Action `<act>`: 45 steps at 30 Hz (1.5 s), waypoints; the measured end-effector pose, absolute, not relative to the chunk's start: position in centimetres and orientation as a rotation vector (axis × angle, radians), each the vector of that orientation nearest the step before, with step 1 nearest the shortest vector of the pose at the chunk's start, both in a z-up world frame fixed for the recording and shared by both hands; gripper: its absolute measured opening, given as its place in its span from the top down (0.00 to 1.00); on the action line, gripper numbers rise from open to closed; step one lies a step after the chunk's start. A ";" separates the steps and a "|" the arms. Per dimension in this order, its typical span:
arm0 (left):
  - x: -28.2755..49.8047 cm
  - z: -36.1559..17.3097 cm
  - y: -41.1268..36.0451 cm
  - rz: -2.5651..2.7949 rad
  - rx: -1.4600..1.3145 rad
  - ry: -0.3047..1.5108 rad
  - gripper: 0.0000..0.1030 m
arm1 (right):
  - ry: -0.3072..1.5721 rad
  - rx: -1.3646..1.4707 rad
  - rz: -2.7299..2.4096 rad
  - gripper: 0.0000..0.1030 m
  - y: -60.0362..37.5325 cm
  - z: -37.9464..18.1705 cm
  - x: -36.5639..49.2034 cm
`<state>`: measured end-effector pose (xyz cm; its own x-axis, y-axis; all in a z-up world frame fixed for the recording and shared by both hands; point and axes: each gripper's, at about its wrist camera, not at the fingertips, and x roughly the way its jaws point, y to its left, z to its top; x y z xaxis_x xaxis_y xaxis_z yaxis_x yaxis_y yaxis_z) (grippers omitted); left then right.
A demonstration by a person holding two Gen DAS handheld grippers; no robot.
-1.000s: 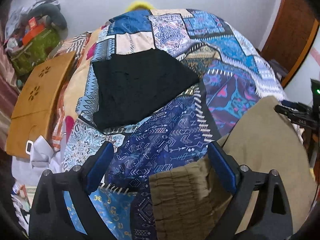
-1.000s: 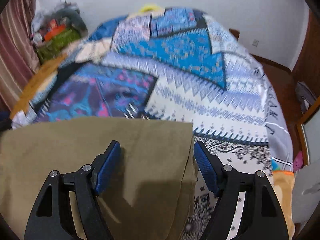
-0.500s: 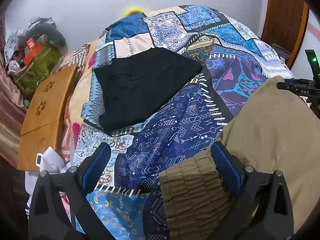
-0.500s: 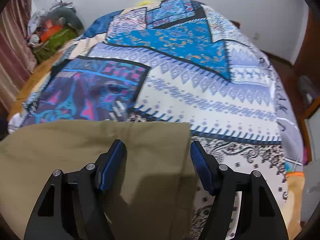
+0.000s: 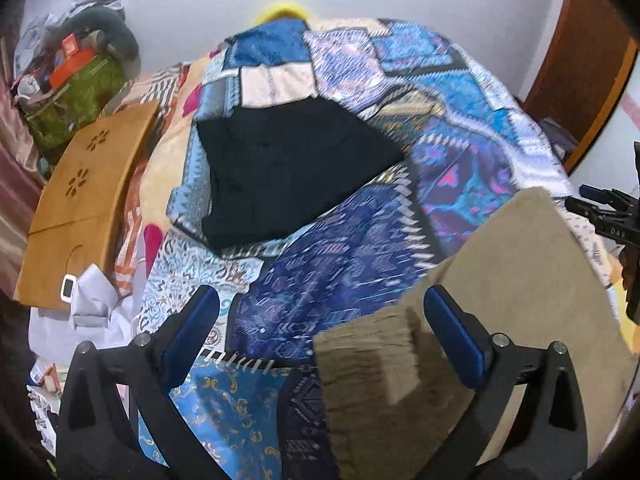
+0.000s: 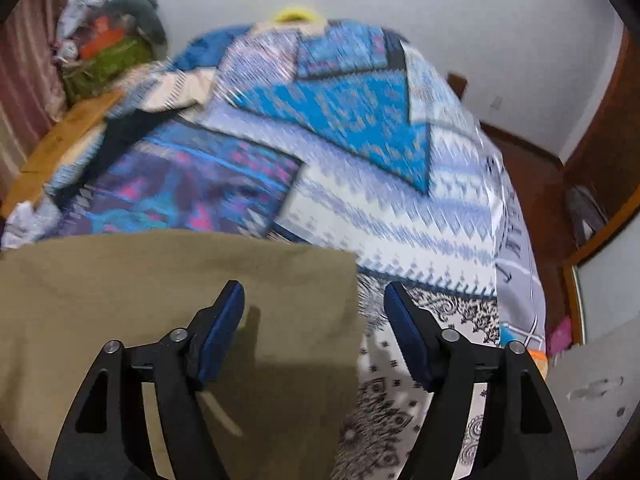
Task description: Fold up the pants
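Looking down along our two grippers, we take the khaki pants [image 5: 516, 280] as our landmark; they lie flat on the patchwork bedspread [image 5: 352, 272] at its near edge. Far left of the pants, off the bed's side, we see a wooden board [image 5: 84, 196] with flower cut-outs, and beyond it a heap of bags and clothes [image 5: 76, 76] against the wall. Up and left of the pants, well apart from them, a folded black garment [image 5: 288, 172] rests on the bedspread. Our left gripper [image 5: 320, 336] hangs over the pants' left end, where the gathered waistband [image 5: 364, 356] lies; its jaws are spread as wide as they go, one blue pad over bare bedspread, the other over the khaki cloth, pinching nothing. Our right gripper [image 6: 314, 328] hovers over the pants' [image 6: 160, 300] right end. Its jaws are opening and grip nothing: the left pad sits above the cloth, the right pad above the bedspread [image 6: 400, 216] just beyond the pants' right edge, which runs between them. Right of the pants, past the bed, we see wooden furniture [image 6: 600, 140] against the wall.
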<state>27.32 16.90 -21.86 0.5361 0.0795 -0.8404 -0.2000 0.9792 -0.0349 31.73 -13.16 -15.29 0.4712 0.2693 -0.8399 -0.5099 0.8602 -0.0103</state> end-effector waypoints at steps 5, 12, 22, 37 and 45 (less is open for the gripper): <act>27.4 -19.7 14.9 0.093 -0.126 0.964 0.00 | 0.940 -0.204 0.662 0.26 -9.8 -12.0 28.8; 27.6 -22.8 11.8 0.036 -0.036 1.075 0.00 | 1.043 -0.295 0.842 0.25 -3.7 -14.4 25.7; 24.8 -23.9 11.0 0.032 -0.007 1.095 0.00 | 1.136 -0.367 0.820 0.23 -5.8 -16.3 21.8; 18.1 -22.9 9.7 0.128 -0.040 1.044 0.00 | 1.111 -0.194 0.645 0.19 -12.8 -15.3 15.6; 15.9 -23.1 10.5 0.168 -0.189 1.019 0.00 | 1.092 -0.096 0.566 0.18 -15.1 -15.1 13.0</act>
<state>15.88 10.53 -23.09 0.5137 0.0509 -0.8565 -0.2264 0.9709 -0.0781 12.98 -15.08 -15.08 0.3347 0.3871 -0.8591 -0.4794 0.8549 0.1984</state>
